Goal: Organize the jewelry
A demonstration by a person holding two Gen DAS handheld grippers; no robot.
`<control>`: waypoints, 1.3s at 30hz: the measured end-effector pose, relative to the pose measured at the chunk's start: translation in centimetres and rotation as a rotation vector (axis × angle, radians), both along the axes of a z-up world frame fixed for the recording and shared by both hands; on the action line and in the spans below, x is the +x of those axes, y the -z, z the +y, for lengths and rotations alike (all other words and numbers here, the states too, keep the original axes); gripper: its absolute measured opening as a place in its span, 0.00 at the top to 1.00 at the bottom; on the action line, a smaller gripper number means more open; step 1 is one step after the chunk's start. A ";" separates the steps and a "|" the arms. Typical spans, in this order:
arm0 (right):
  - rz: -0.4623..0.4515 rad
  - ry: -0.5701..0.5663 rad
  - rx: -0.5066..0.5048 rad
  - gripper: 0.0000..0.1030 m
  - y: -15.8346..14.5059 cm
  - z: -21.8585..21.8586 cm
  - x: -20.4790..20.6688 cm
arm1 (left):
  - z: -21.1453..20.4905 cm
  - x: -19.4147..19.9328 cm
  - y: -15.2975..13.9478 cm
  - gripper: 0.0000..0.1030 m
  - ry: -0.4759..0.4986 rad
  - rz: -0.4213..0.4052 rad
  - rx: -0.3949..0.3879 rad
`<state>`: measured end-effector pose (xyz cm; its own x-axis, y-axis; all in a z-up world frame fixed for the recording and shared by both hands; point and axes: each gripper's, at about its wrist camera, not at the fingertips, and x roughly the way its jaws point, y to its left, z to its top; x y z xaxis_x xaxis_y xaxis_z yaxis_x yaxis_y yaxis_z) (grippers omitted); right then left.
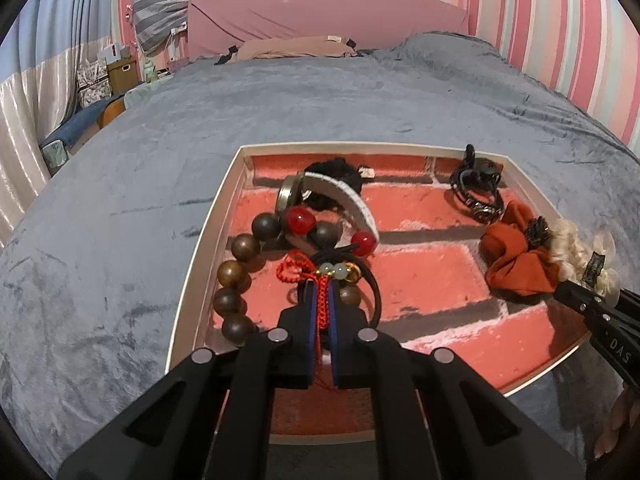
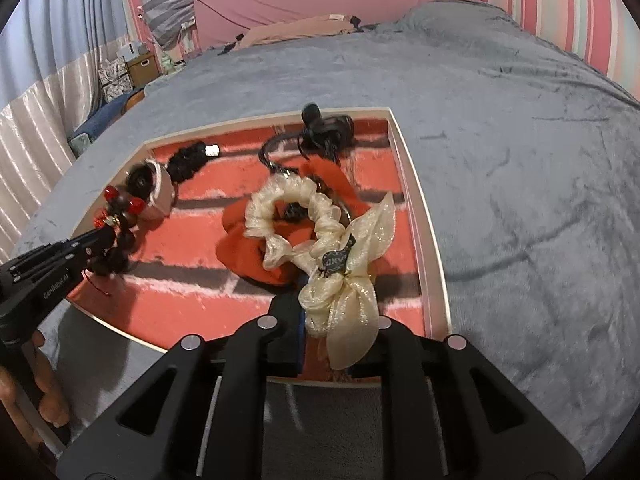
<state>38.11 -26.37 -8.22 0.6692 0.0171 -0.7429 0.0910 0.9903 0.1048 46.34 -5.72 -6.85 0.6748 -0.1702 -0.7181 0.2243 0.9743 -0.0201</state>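
A big bed [image 1: 280, 112] carried everything. A soft gray blanket [image 2: 520, 160] covered it, with a few wrinkles. A flat white tray [image 1: 208, 240] with a red brick picture inside lay right on the blanket, near the front. At the far end of the bed sat a pink pillow [image 1: 320, 12] and a tan one [image 1: 296, 46].

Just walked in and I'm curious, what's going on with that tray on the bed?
Someone with a gripper in each hand is sorting jewelry in a tray on the bed. The left gripper is shut on the red cord of a bead bracelet. The right gripper is shut on a cream scrunchie lying over an orange scrunchie.
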 end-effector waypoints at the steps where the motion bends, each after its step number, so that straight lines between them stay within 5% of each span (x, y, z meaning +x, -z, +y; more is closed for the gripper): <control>1: 0.000 -0.004 -0.011 0.85 0.0 0.1 0.0 | 0.1 0.0 0.0 0.94 -0.002 0.001 -0.004; 6: -0.002 -0.021 -0.024 0.72 -0.1 0.5 -0.2 | 0.2 -0.2 -0.1 0.93 -0.004 0.005 0.007; 10: -0.028 -0.019 -0.037 0.43 -1.0 0.3 -0.7 | 0.3 -0.7 -0.9 0.93 0.000 0.005 0.001; 11: -0.037 -0.021 -0.035 0.38 -1.3 0.2 -1.0 | 0.3 -0.9 -1.1 0.88 0.003 0.004 -0.001; 14: -0.066 -0.009 -0.044 0.28 -2.3 -0.3 -1.6 | 0.6 -2.0 -2.8 0.44 -0.017 -0.043 -0.003; 15: -0.075 -0.006 -0.049 0.23 -2.7 -0.4 -1.9 | 0.6 -2.5 -3.4 0.41 -0.023 -0.064 -0.006; 20: -0.093 0.005 -0.065 0.15 -3.8 -1.0 -3.1 | 1.5 -4.4 -5.3 0.41 -0.020 -0.078 -0.030; 32: -0.169 -0.022 -0.097 0.04 -7.0 1.0 -12.3 | 6.0 -15.2 -8.6 0.07 -0.111 -0.149 0.001; 39: -0.186 -0.026 -0.116 0.04 -7.9 3.2 -18.5 | 6.6 -22.3 -9.6 0.07 -0.143 -0.183 0.059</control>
<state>19.62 -23.17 -0.29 0.7952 -0.0423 -0.6048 0.0551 0.9985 0.0026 23.99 0.90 2.73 0.8089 -0.0253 -0.5874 0.0791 0.9947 0.0662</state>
